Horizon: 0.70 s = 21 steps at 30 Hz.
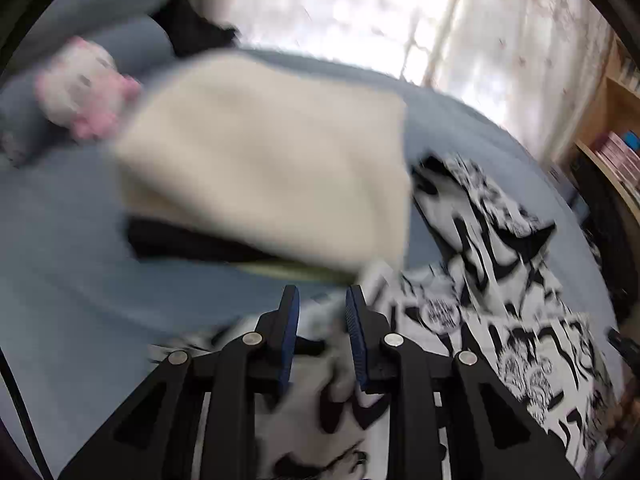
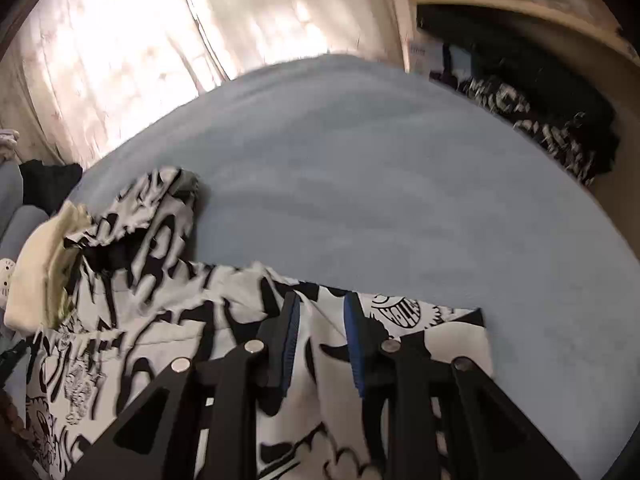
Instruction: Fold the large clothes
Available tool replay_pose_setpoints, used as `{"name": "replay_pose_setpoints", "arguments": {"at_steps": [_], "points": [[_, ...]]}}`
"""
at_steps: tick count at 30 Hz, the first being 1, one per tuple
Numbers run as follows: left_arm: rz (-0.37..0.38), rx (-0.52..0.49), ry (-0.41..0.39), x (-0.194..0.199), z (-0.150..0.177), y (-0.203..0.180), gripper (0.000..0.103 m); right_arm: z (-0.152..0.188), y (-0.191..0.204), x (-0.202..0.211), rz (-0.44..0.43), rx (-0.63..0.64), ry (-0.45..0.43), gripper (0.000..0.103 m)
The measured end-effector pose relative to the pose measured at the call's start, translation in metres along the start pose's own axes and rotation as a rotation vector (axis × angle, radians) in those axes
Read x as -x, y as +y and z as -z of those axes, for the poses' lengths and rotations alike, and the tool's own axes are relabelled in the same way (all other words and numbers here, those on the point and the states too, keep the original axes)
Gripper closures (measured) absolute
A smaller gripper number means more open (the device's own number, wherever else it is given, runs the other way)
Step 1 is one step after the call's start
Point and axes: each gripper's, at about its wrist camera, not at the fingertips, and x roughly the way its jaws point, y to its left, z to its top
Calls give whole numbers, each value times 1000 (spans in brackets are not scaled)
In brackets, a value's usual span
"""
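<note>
A wide bed (image 2: 380, 184) covered in smooth, matte blue-grey sheeting fills both views; its far and right portions lie bare up to the rounded edge by the pale, sunlit curtain (image 2: 120, 52). Spread over the near side is the black-and-white printed garment (image 2: 160, 320), soft and rumpled, with bold cartoon shapes and round emblems; its hem corner ends square on the sheet just right of the right hand-held gripper (image 2: 322, 312). Beside it, further up the bed, lies a stack of folded clothes (image 1: 260, 168): a cream, fleecy rectangle on top, a black layer and a thin olive one beneath (blur softens their edges). A pink-and-white plush toy (image 1: 84, 88) rests against blue-grey pillows at the head. A wooden shelf (image 2: 520, 8) holds books and boxes, with dark printed cloth heaped below it.

The left hand-held gripper (image 1: 322, 304) has its blue-padded jaws partly apart, printed fabric bunched between them, though whether it is pinched I cannot tell. The right gripper's jaws are likewise partly apart, straddling a ridge of the same garment without closing on it.
</note>
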Motion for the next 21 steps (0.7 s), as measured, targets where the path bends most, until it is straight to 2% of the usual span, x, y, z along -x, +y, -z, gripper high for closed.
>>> {"name": "replay_pose_setpoints", "arguments": {"at_steps": [2,7,10,12,14,17,18,19,21], "points": [[-1,-10,-20,12,-1,-3,91,4,18,6,-29,41,9,81],[36,-154,16,3,16,-51,95,27,95,-10,-122,203,52,81],[-9,-203,40,-20,33,-71,96,44,127,-26,-162,270,92,81],[-75,-196,64,-40,41,-61,96,54,133,-35,-123,327,78,81],[-76,-143,104,-54,44,-40,100,55,119,-39,-61,329,59,83],[-30,-67,108,-60,41,-12,102,45,60,-50,93,235,60,83],[-32,-82,109,-62,41,-12,102,42,36,-53,127,205,59,90],[-38,-97,111,-63,41,-14,102,39,11,-53,100,162,70,103],[-60,-125,114,-65,42,-21,102,36,-15,-48,21,77,95,103]]}}
